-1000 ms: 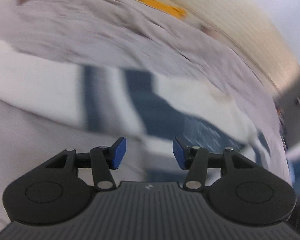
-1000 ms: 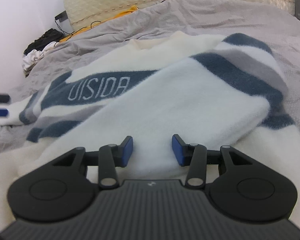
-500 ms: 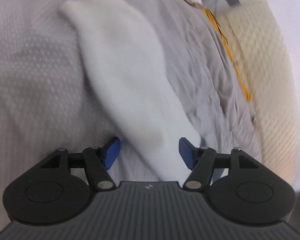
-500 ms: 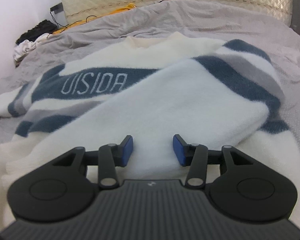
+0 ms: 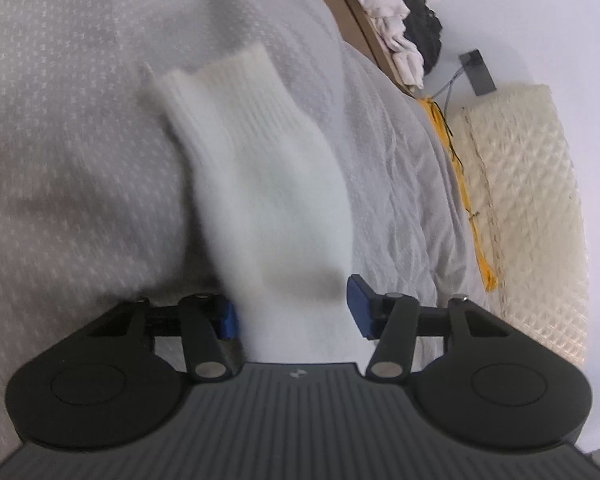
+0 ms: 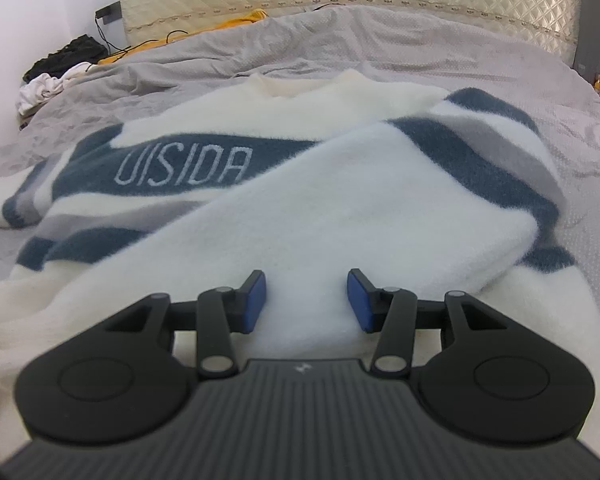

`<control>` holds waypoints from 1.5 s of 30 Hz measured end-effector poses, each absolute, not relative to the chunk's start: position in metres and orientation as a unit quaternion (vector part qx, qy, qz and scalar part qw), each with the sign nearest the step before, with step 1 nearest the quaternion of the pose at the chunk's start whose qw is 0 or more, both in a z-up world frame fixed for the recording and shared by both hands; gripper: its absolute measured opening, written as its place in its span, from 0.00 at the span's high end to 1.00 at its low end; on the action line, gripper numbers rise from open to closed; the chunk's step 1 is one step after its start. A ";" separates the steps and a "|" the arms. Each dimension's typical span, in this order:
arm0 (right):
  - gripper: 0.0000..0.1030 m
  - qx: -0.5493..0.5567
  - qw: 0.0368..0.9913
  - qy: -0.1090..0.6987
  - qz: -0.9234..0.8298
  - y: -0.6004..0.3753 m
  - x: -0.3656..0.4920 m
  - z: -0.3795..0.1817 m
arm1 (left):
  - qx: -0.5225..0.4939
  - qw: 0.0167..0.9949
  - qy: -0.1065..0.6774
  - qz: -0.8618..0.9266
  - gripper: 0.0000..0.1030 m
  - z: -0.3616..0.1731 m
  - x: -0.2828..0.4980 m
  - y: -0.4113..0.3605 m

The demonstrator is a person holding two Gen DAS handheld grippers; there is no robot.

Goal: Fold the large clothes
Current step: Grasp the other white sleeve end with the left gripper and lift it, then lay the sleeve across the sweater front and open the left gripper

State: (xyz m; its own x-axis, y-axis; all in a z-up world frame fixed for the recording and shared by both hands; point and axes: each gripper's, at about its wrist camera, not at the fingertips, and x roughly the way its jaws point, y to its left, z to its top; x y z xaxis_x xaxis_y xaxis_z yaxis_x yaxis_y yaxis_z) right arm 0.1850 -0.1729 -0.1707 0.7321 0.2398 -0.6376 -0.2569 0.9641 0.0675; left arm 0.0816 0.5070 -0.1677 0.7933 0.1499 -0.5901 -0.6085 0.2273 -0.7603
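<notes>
Left wrist view: the sweater's white sleeve runs straight out from the left gripper, long axis along the fingers, cuff toward the bed's side edge. Its fingers have just been closing with the sleeve between them; whether they pinch it I cannot tell. The right gripper, fingers apart and empty, hovers over the sweater body mid-bed, so the left hand is nearer.

Left hand-held gripper now over white sleeve, jaws just narrowing around it
</notes>
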 end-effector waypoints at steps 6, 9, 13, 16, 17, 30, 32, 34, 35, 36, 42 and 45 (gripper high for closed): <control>0.53 -0.011 0.931 0.339 0.136 -0.173 0.185 -0.171 | -0.446 0.810 0.221 0.310 0.85 -0.140 0.100 0.513; 0.53 -0.009 0.930 0.340 0.137 -0.174 0.185 -0.170 | -0.374 0.844 0.225 0.311 0.88 -0.107 0.114 0.498; 0.52 0.009 0.931 0.337 0.139 -0.177 0.187 -0.167 | -0.306 0.882 0.211 0.288 0.89 -0.049 0.132 0.464; 0.52 0.039 0.933 0.328 0.144 -0.184 0.187 -0.160 | -0.257 0.911 0.190 0.262 0.91 0.001 0.140 0.427; 0.52 0.049 0.933 0.325 0.145 -0.186 0.187 -0.157 | -0.244 0.920 0.180 0.249 0.91 0.017 0.141 0.413; 0.52 0.103 0.945 0.271 0.150 -0.228 0.161 -0.111 | -0.156 0.977 0.113 0.087 0.92 0.145 0.148 0.187; 0.53 0.140 0.942 0.264 0.155 -0.246 0.155 -0.107 | -0.139 0.982 0.114 0.054 0.92 0.152 0.152 0.144; 0.52 0.181 0.936 0.263 0.148 -0.267 0.151 -0.104 | -0.127 0.985 0.117 0.021 0.92 0.154 0.157 0.103; 0.52 0.194 0.935 0.260 0.143 -0.276 0.149 -0.102 | -0.120 0.985 0.120 0.003 0.92 0.152 0.159 0.081; 0.52 0.205 0.935 0.254 0.136 -0.285 0.147 -0.099 | -0.113 0.986 0.123 -0.015 0.92 0.149 0.162 0.058; 0.52 0.247 0.936 0.232 0.092 -0.329 0.146 -0.087 | -0.079 0.975 0.172 -0.118 0.91 0.096 0.178 -0.072; 0.52 0.261 0.936 0.221 0.082 -0.348 0.145 -0.088 | -0.061 0.963 0.217 -0.147 0.91 0.046 0.182 -0.128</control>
